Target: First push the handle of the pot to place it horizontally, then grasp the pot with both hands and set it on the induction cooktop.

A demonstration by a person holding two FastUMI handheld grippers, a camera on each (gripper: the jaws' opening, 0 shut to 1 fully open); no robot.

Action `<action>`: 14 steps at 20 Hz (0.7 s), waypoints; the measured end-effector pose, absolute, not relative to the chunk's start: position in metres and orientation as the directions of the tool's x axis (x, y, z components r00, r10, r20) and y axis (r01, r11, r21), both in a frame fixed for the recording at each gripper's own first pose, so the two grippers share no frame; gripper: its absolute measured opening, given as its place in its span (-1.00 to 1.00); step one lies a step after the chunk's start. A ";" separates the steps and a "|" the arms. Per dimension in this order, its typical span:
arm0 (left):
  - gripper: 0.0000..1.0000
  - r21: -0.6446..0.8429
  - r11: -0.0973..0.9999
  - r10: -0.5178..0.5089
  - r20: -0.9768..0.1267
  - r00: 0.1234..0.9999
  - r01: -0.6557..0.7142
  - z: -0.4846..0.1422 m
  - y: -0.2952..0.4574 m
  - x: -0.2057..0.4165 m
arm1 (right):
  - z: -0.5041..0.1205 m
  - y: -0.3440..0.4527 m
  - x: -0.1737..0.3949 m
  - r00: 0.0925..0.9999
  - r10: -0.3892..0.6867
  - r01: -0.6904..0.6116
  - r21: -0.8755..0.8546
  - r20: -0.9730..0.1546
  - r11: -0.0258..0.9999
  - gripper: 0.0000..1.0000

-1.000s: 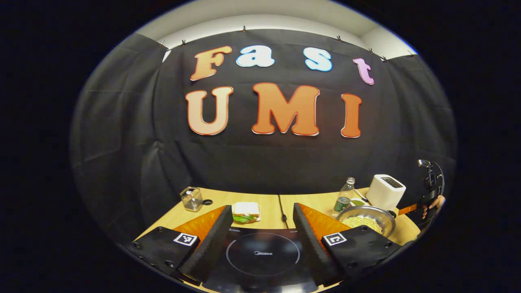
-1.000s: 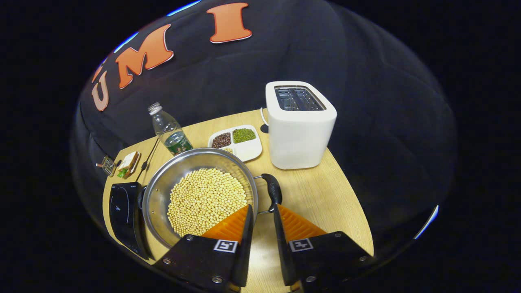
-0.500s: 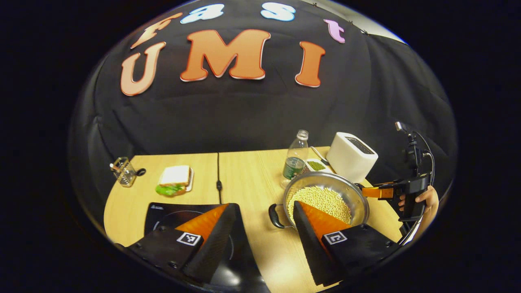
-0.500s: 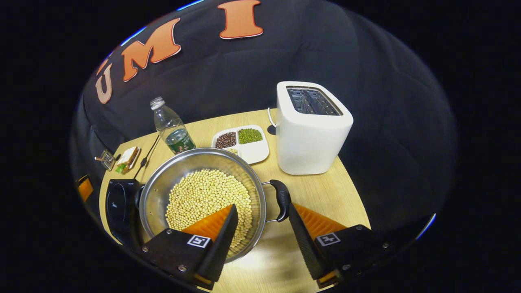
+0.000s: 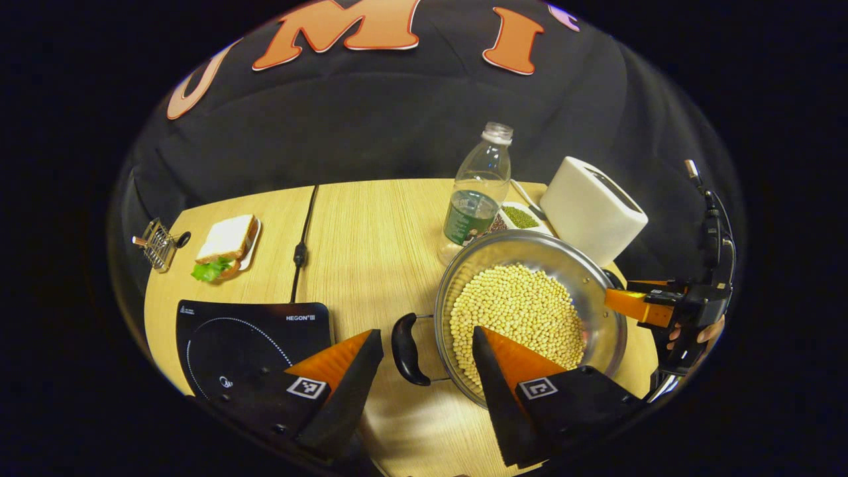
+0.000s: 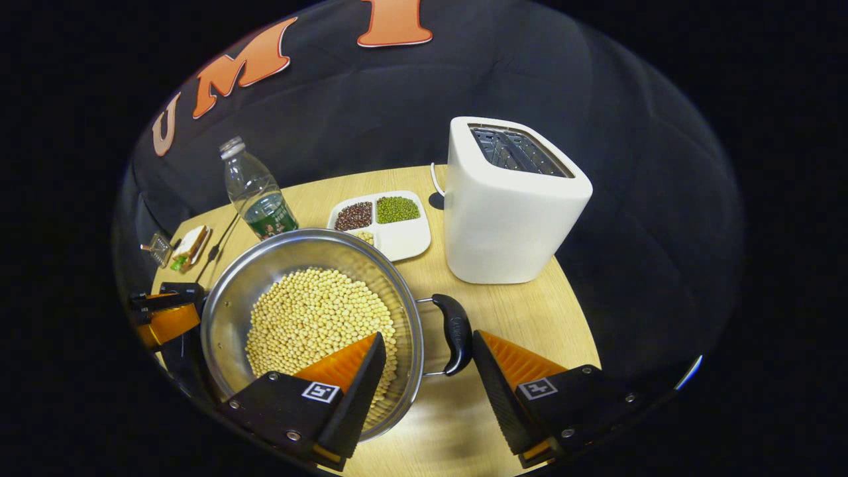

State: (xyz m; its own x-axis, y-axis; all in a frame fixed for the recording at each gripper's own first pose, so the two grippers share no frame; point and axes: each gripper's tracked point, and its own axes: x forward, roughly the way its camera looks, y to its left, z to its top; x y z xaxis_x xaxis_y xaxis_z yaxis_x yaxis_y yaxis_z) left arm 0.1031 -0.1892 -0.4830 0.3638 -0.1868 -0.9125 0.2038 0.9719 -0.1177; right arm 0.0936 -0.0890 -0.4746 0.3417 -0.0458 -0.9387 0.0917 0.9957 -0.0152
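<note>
A steel pot (image 5: 596, 318) full of pale soybeans stands on the wooden table, right of the black induction cooktop (image 5: 232, 331). My left gripper (image 5: 427, 361) is open, and the pot's black left handle (image 5: 405, 348) lies between its fingers without touching them. In the right gripper view the pot (image 6: 228, 311) sits low and left. My right gripper (image 6: 427, 361) is open too, its fingers either side of the black right handle (image 6: 457, 324). Each gripper shows at the far side of the pot in the other's view: the right gripper (image 5: 636, 306) and the left gripper (image 6: 162, 318).
Behind the pot stand a plastic bottle (image 5: 477, 192), a white toaster (image 6: 510, 199) and a divided dish of beans (image 6: 391, 222). A sandwich on a plate (image 5: 225, 245), a wire basket (image 5: 158, 244) and a black cable (image 5: 301, 248) lie at the far left.
My left gripper swung right and down from above the cooktop to the pot's left handle. My right gripper opened wide from a narrow gap and now straddles the right handle.
</note>
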 end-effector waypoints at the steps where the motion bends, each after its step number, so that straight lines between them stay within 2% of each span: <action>1: 0.81 -0.119 0.974 -0.181 -0.920 0.348 0.194 -0.492 -0.190 0.103 | -0.478 -0.089 0.093 0.335 -0.049 0.091 -0.019 -0.941 0.996 0.66; 5: 0.81 -0.117 0.979 -0.163 -0.942 0.293 0.169 -0.521 -0.188 0.101 | -0.493 -0.092 0.092 0.309 -0.055 0.094 -0.027 -0.949 0.995 0.66; 7: 0.81 -0.091 0.982 -0.136 -0.948 0.286 0.164 -0.529 -0.185 0.102 | -0.502 -0.099 0.091 0.300 -0.083 0.092 -0.058 -0.950 0.994 0.66; 9: 0.78 -0.044 0.986 -0.092 -0.949 0.301 0.161 -0.538 -0.178 0.106 | -0.509 -0.097 0.092 0.293 -0.064 0.097 -0.037 -0.954 0.995 0.65; 14: 0.86 -0.018 0.986 -0.073 -0.943 0.326 0.169 -0.548 -0.185 0.108 | -0.520 -0.091 0.093 0.285 -0.023 0.099 0.005 -0.958 0.995 0.41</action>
